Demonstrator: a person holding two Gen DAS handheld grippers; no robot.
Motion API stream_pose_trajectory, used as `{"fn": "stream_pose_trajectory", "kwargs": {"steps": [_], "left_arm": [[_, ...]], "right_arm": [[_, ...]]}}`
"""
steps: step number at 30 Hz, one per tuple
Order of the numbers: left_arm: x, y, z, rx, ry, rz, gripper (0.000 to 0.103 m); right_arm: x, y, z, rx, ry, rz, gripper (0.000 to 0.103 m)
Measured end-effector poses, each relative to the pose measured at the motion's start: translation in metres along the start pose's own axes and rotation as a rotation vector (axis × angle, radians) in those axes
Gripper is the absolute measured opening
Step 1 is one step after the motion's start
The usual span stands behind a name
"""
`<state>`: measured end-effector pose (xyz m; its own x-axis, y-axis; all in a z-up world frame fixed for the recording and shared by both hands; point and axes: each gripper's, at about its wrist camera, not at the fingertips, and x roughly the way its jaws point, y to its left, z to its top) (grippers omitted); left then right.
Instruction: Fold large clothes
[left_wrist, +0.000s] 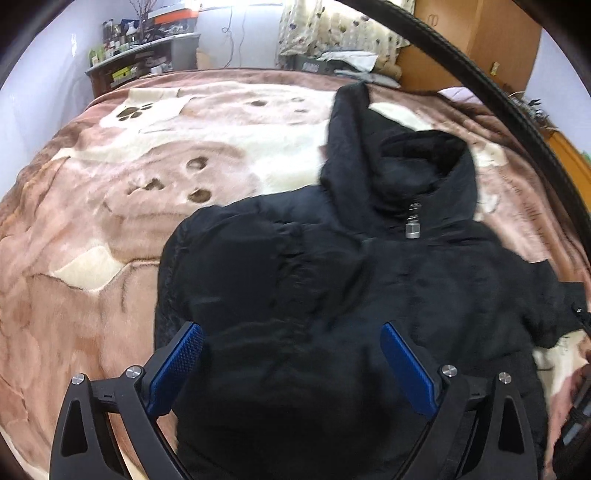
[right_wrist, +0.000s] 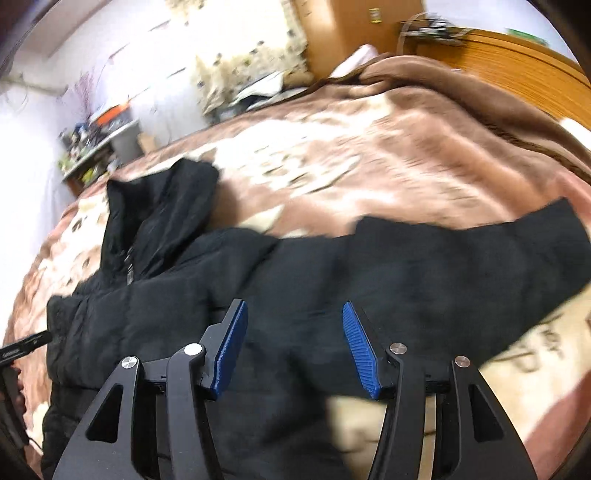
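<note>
jacket (right_wrist: 295, 280) hem cut off below.

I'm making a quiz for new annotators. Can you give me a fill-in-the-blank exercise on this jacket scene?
1. The jacket lying on the blanket is ____ in colour.
2. The jacket's zipper pull sits just below its ____.
3. The pads on the left gripper are ____ in colour.
4. The right gripper has its jaws ____, gripping nothing.

Missing words: black; hood; blue; open

Under your left gripper (left_wrist: 291, 365) lies a matt black jacket (left_wrist: 332, 280) of soft padded cloth, its zip pull (left_wrist: 412, 229) dull metal. Your blue pads (left_wrist: 177, 365) look ribbed plastic. Beyond spreads a plush brown blanket (left_wrist: 92, 229); glossy wooden headboard (right_wrist: 517, 70) beyond your right gripper (right_wrist: 293, 347).
</note>
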<state>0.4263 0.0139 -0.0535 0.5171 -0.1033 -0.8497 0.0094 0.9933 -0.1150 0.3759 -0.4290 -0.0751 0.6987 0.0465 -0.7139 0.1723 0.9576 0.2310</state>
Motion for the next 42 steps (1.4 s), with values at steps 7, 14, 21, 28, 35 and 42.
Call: {"fn": "stream_pose_trajectory", "kwargs": {"steps": [7, 14, 21, 28, 35, 42], "left_arm": [[-0.037, -0.045, -0.009, 0.042, -0.039, -0.095, 0.097], [-0.046, -0.092, -0.021, 0.082, -0.041, -0.182, 0.097], [-0.024, -0.116, -0.026, 0.075, 0.008, -0.203, 0.097], [-0.001, -0.13, -0.038, 0.085, 0.054, -0.193, 0.097], [0.016, -0.129, -0.047, 0.051, 0.108, -0.199, 0.097], [0.027, -0.134, -0.052, 0.058, 0.126, -0.173, 0.097]], "right_arm": [[-0.036, -0.1, -0.007, 0.137, -0.053, -0.105, 0.062], [-0.051, -0.184, -0.018, 0.328, -0.09, -0.278, 0.062], [-0.044, -0.22, -0.008, 0.357, -0.119, -0.427, 0.062], [-0.024, -0.246, -0.002, 0.374, -0.095, -0.429, 0.062], [-0.012, -0.26, 0.0, 0.393, -0.1, -0.375, 0.054], [-0.005, -0.259, 0.006, 0.36, -0.091, -0.35, 0.024]]}}
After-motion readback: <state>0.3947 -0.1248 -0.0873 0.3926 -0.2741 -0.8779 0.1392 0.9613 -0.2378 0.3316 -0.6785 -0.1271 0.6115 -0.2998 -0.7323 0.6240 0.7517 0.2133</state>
